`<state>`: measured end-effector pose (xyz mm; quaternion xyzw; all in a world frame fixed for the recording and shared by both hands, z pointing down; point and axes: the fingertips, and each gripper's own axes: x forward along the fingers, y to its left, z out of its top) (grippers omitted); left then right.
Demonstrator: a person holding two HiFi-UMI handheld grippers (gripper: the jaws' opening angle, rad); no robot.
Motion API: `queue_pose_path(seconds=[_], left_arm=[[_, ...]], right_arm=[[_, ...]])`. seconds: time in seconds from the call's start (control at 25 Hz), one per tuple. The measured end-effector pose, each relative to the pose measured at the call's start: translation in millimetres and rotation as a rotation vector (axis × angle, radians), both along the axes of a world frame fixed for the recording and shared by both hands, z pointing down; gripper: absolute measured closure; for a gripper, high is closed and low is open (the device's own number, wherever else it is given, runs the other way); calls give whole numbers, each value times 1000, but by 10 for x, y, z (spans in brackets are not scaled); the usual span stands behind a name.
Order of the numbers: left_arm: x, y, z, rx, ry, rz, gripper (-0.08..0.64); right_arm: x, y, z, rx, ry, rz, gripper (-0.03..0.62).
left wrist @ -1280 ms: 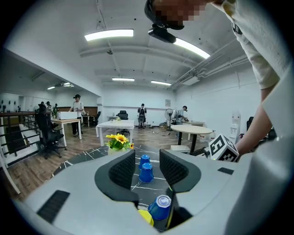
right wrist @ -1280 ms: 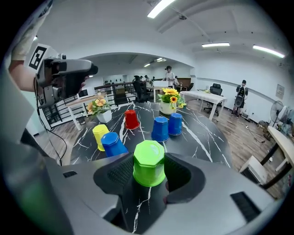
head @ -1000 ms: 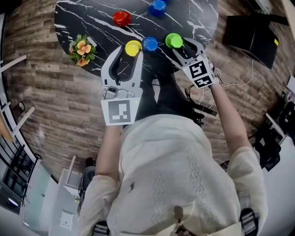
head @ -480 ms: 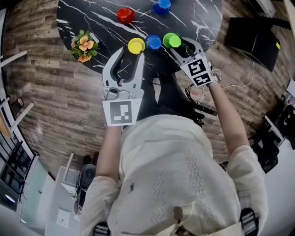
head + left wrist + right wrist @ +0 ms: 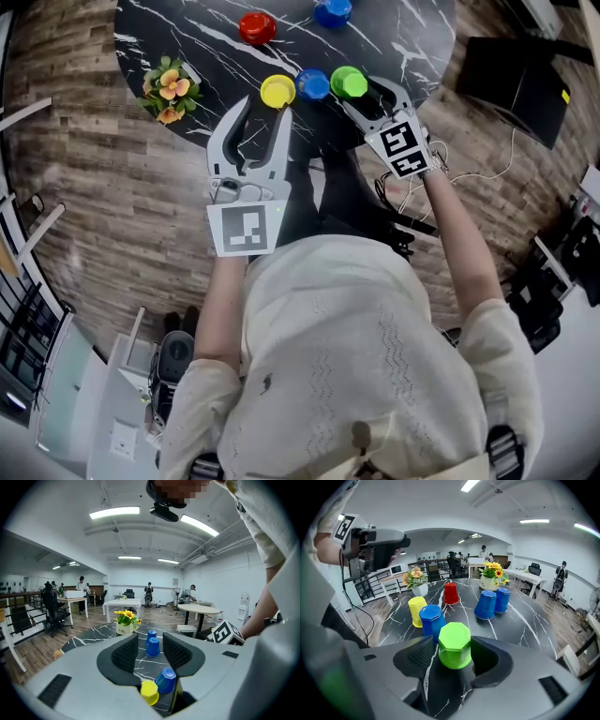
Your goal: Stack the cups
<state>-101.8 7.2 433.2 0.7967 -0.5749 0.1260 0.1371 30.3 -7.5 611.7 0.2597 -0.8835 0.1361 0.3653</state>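
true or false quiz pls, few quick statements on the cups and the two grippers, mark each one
1. Between the jaws of the right gripper stands the green cup. True; the jaws have just been opening and stand open around it.
2. The left gripper holds the yellow cup. False: its jaws stand apart with nothing between them, and the yellow cup stands on the table.
3. The red cup stands upside down. True.
4. The red cup is stacked on another cup. False: it stands alone on the table.
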Motion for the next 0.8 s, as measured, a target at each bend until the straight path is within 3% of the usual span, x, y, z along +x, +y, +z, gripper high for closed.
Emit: queue_pose_path(seconds=[0.24,0.44,0.8], left_arm=[[15,-24,25,1,5,-2,387],[13,-70,-6,4,5,-2,387],[69,-186,-97,18,10,-19,387]], right_arm=[[25,-2,0,-16,-7,22,309],[127,-125,-218,-30,-82,85,295],[159,-635,-471,35,-83,101,298]])
